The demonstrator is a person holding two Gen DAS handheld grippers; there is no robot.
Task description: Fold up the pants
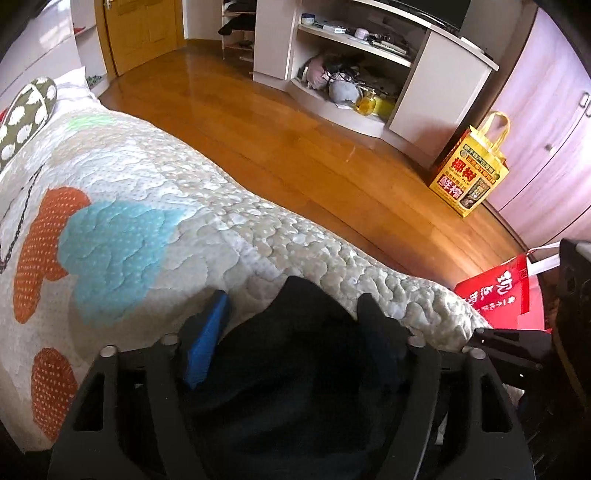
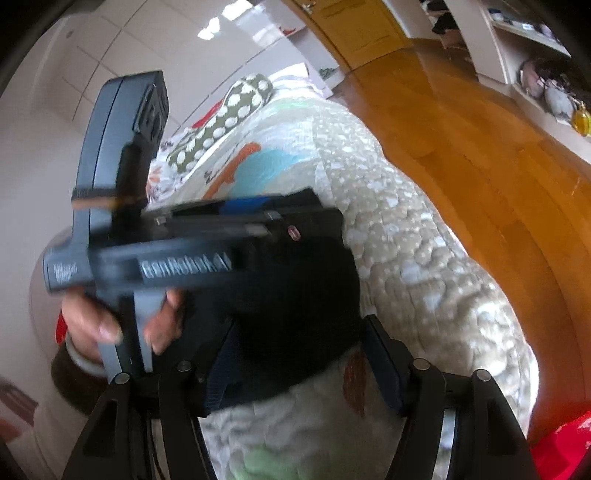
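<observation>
Black pants (image 1: 295,369) bunched on the quilted bed (image 1: 155,192), near the edge by the wood floor (image 1: 295,147), filling the gap between the fingers of the left tongs (image 1: 295,314). Left tongs apart, with dark cloth lying between the blue pads (image 1: 207,347); whether the pads press on it cannot be told. Right tongs (image 2: 299,343) also apart, set just beside the same dark bundle, its near edge lying between their fingers, with quilt showing under them; no clear pinch there either. Probably still gathering or seating the grip before a fold. To do it well: take one layer edge per side, not a wad; close fully on the cloth before lifting; keep both tongs level with each other so the fold line stays straight; draw the fabric flat over the quilt and away from the bed edge, since a slip there would drop it to the floor; smooth before creasing. A hand (image 2: 110,325) visible in the right view, wrapped round the handle of the left tool. Counted: one pair of pants, two tongs, one bed, one spotted pillow (image 1: 26,118), one yellow bag (image 1: 469,173), one red bag (image 1: 502,291), one shelf unit (image 1: 369,55), one door (image 1: 144,33).
</observation>
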